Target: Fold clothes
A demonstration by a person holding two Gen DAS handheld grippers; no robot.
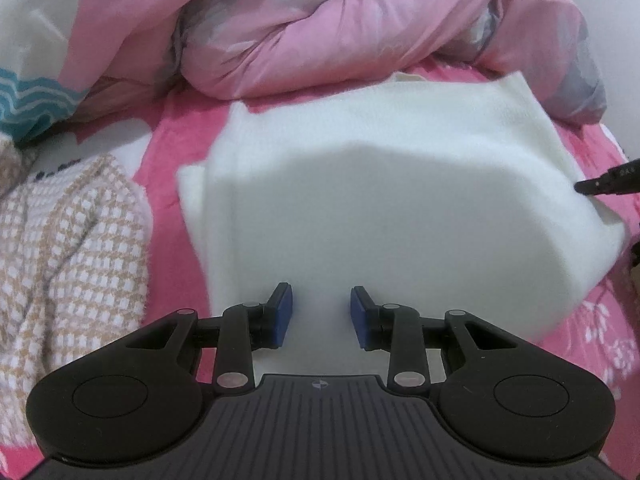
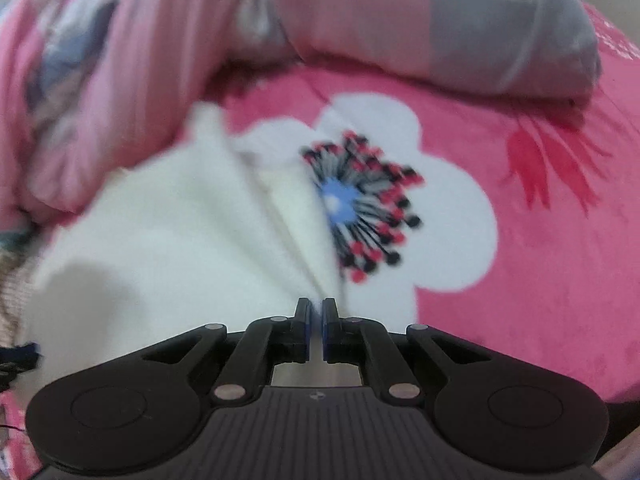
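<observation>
A white knit garment (image 1: 380,200) lies folded on a pink bedsheet (image 1: 172,136). My left gripper (image 1: 322,312) hovers over its near edge, blue pads apart with only flat cloth showing beneath the gap. In the right wrist view the same white garment (image 2: 180,240) is blurred, and its creases run together into my right gripper (image 2: 316,312). That gripper's jaws are pinched shut on the garment's right edge. One dark finger of the right gripper (image 1: 596,184) shows at the garment's right side in the left wrist view.
A bunched pink and grey quilt (image 1: 360,40) fills the back of the bed. A beige-and-white checked knit (image 1: 72,248) lies to the left, near a teal wave-patterned cloth (image 1: 32,100). The bedsheet's large white flower print (image 2: 448,220) lies right of the garment.
</observation>
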